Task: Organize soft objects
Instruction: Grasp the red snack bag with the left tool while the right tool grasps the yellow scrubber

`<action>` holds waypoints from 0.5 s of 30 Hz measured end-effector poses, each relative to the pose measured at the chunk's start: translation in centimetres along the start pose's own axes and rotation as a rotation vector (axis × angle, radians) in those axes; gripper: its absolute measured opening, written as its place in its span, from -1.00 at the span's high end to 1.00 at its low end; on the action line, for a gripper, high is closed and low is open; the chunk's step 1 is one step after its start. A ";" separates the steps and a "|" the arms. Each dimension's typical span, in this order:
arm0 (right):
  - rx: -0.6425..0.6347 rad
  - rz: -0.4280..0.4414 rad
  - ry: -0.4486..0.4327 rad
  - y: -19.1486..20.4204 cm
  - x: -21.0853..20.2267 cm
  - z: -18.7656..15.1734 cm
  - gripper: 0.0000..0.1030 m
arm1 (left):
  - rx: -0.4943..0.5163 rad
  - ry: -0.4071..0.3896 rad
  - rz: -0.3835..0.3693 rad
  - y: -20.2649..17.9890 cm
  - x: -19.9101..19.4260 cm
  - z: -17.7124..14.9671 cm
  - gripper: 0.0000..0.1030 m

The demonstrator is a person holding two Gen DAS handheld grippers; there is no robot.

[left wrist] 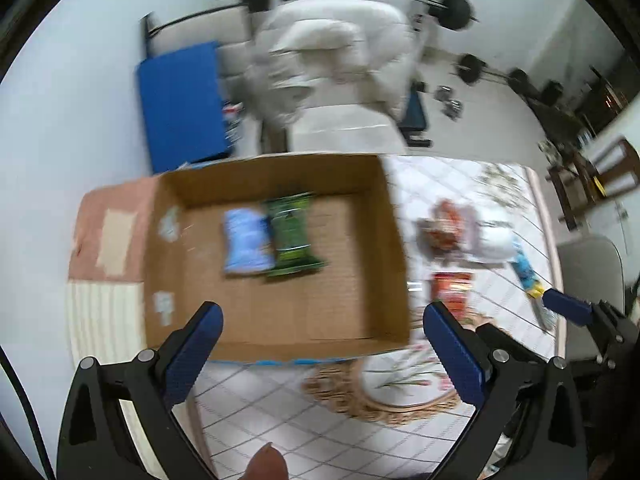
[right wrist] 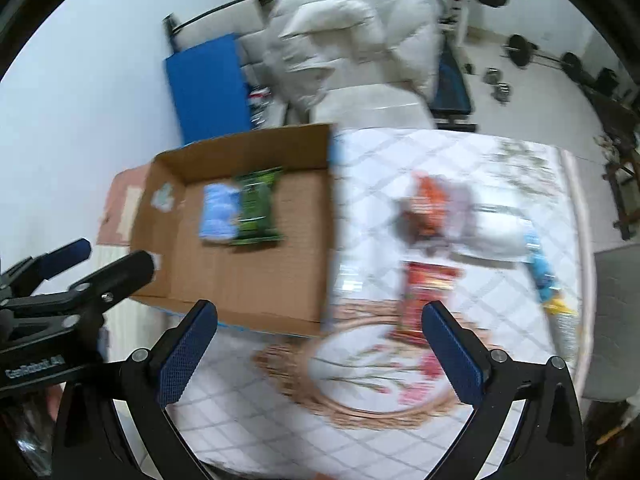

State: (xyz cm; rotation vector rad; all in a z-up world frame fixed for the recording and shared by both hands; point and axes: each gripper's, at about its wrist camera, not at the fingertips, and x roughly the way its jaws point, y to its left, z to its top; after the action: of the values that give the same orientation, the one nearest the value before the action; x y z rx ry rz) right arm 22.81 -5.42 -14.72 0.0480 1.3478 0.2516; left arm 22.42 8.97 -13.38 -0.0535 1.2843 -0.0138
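Observation:
An open cardboard box (left wrist: 360, 312) (right wrist: 304, 280) sits on the quilted table cover. In it lie a light blue soft pack (left wrist: 246, 242) (right wrist: 218, 216) and a green pack (left wrist: 290, 236) (right wrist: 256, 208), side by side. To its right on the cover lie a red packet (left wrist: 450, 290) (right wrist: 426, 296), an orange-brown packet (left wrist: 444, 228) (right wrist: 426, 208), a white bundle (left wrist: 494, 242) (right wrist: 496, 232) and a blue-yellow pack (left wrist: 526, 272) (right wrist: 548, 280). My left gripper (left wrist: 324, 352) is open and empty above the box's near edge. My right gripper (right wrist: 320, 348) is open and empty above the cover, near the red packet.
A round embroidered mat (right wrist: 380, 372) lies on the cover in front of the box. Behind the table are a blue mat (left wrist: 180, 104), white bedding on a bench (left wrist: 340, 60) and barbells (left wrist: 456, 8). A grey chair (left wrist: 592, 280) stands at the right.

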 end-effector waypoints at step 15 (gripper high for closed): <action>0.111 -0.286 0.215 -31.8 2.6 -3.1 -1.00 | 0.179 0.314 -0.017 -21.8 16.5 0.0 -0.71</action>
State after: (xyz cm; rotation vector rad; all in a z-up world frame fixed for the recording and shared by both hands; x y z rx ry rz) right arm 25.13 -36.11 -23.56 -0.0805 1.5617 -0.0619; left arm 27.53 -13.43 -28.17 0.0946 1.5912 -0.1570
